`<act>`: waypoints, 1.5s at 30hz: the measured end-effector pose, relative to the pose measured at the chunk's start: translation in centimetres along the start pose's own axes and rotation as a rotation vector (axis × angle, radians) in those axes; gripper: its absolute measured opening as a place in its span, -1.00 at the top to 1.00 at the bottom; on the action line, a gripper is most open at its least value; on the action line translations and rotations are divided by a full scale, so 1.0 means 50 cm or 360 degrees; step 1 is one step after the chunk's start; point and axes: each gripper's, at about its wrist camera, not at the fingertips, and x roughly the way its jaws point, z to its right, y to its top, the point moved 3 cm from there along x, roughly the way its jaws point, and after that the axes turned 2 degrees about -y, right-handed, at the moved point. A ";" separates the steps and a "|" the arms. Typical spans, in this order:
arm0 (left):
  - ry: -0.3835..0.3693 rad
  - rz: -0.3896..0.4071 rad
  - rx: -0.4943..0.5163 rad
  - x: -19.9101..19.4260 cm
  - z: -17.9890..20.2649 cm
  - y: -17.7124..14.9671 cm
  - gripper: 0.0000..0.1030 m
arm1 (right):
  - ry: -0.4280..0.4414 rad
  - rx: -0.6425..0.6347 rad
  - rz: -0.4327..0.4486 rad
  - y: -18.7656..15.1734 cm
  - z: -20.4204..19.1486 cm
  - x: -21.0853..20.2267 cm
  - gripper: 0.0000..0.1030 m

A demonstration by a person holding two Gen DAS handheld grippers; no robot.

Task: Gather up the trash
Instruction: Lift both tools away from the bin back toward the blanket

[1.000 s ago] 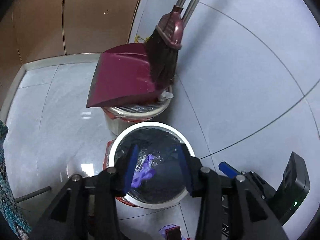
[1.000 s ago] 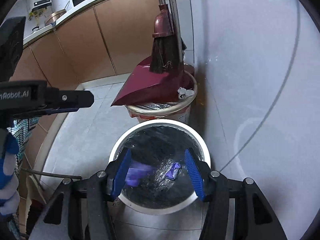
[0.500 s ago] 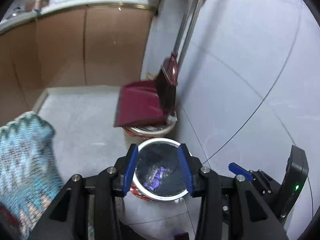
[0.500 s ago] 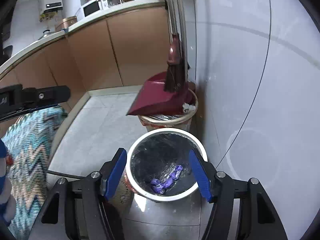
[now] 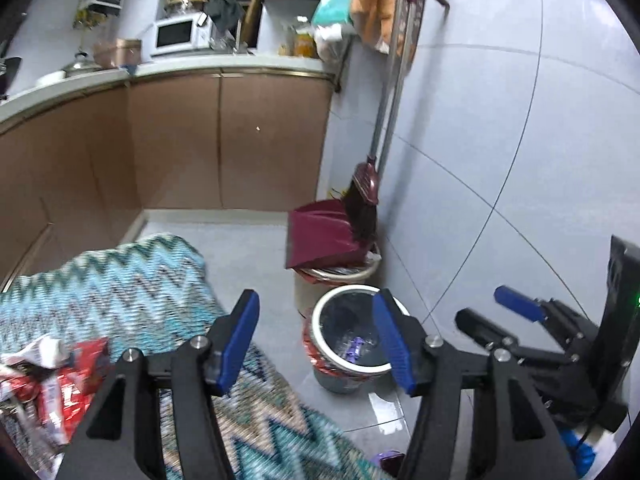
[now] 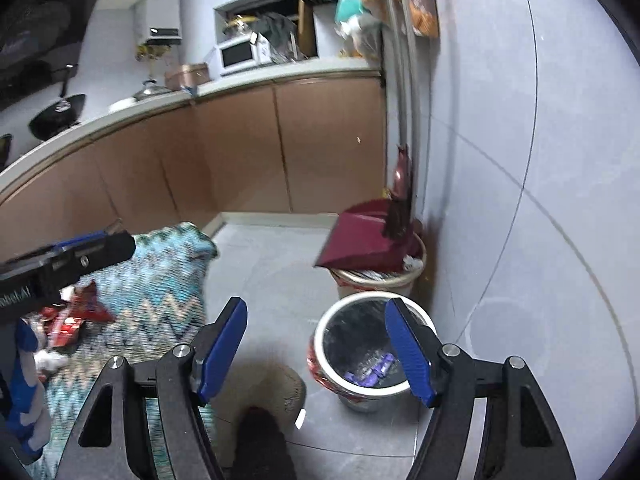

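Observation:
A white-rimmed trash bin [image 5: 320, 312] [image 6: 332, 312] with a dark liner stands on the floor by the wall. Purple wrappers [image 5: 354, 347] [image 6: 372, 372] lie inside it. Red and white wrappers [image 5: 60, 376] [image 6: 76, 312] lie on a zigzag-patterned blue cloth [image 5: 132, 292] [image 6: 160, 280] to the left. My left gripper [image 5: 316, 340] is open and empty, high above the bin. My right gripper [image 6: 316, 348] is open and empty too, raised left of the bin. A small purple piece [image 5: 388, 460] shows at the bottom edge of the left wrist view.
A second bin [image 5: 360, 270] [image 6: 412, 272] behind holds a maroon dustpan [image 5: 320, 236] [image 6: 360, 236] and a broom [image 5: 362, 204]. Brown cabinets [image 5: 200, 140] run along the back. A tiled wall [image 5: 500, 140] is on the right. A shoe [image 6: 264, 400] is below the right gripper.
Both grippers have risen and pulled back from over the bin. The bin looks smaller now, and the patterned cloth with wrappers has come into view on the left.

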 end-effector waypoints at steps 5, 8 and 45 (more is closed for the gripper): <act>0.0053 0.0085 -0.0021 -0.094 -0.035 -0.010 -0.12 | 0.0062 -0.0075 0.0092 0.019 -0.063 -0.070 -0.35; 0.0102 0.0137 -0.0025 -0.155 -0.056 -0.027 -0.12 | 0.0095 -0.0112 0.0124 0.022 -0.094 -0.098 -0.35; 0.0593 0.0292 -0.0234 -0.511 -0.427 -0.297 -0.12 | 0.0439 -0.0313 0.0232 0.004 -0.355 -0.226 -1.00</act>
